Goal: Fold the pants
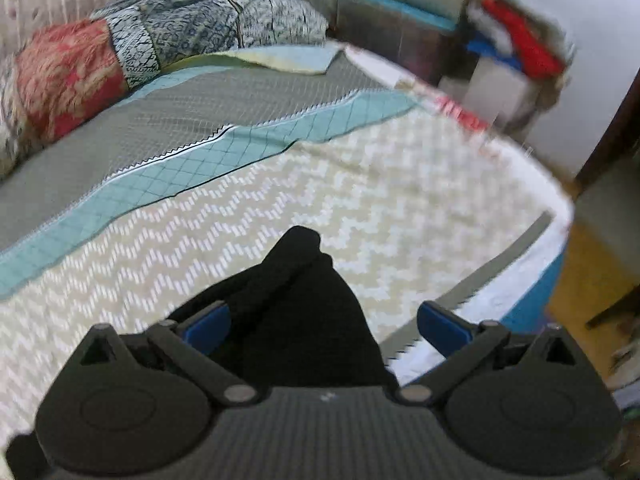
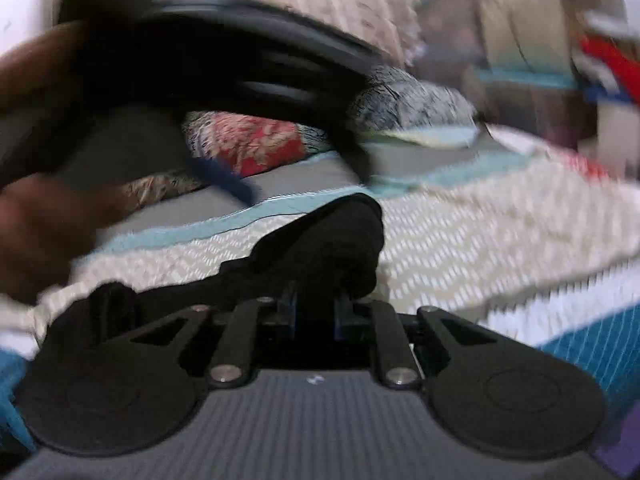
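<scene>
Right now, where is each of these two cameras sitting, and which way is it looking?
Left wrist: sits on the left gripper, looking down along its open jaws at the black pants bunched on the zigzag bedspread.
Right wrist: sits on the right gripper, jaws closed on the pants; the other gripper and the person's hand blur past at left.
Shared: pants, bedspread, red floral pillow.

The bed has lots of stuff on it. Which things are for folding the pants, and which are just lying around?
For the job:
- black pants
- left gripper, open around the pants
- right gripper, shut on the pants
- zigzag bedspread, the folding surface

Just lying about:
- patterned quilts
- red cloth on the boxes
</scene>
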Available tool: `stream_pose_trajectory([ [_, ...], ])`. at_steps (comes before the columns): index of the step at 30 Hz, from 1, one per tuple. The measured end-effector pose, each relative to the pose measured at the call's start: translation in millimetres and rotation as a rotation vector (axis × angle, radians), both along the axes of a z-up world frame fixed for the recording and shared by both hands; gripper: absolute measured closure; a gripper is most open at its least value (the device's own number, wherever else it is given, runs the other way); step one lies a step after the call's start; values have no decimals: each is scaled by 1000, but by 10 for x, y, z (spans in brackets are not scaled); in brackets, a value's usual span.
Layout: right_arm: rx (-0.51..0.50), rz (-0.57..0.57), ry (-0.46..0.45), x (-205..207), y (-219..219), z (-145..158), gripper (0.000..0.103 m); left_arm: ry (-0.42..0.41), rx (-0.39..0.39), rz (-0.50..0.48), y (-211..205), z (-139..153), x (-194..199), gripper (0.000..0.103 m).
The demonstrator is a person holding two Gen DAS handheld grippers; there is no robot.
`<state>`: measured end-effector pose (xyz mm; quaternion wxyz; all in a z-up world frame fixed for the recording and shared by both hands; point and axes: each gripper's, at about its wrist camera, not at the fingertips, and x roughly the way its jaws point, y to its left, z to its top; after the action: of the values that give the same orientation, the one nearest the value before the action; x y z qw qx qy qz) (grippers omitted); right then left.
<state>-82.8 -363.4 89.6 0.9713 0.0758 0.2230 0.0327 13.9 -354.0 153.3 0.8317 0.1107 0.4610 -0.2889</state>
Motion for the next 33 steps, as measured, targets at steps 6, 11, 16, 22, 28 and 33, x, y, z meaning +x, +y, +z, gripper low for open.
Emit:
stream_pose_trajectory([
  [6,-80,22,-50,-57,144,89,84,43,20,-9,41,-153,101,79],
  [11,30,-33,-35,-105,-42,7,19,81,-97,43,414,3,126,80],
  [16,151,-14,59,55,-127,-147,54,118,-215,73,802,170,107,81],
  [22,144,13,3,-48,176,238,90,87,-353,116,1415,484,33,82],
  [28,-58,105,-153,-238,841,571,90,26,-490,172,2159,759,-188,82],
  [33,-218,245,-211,-265,1416,622,90,-9,-574,281,2892,706,-407,82],
])
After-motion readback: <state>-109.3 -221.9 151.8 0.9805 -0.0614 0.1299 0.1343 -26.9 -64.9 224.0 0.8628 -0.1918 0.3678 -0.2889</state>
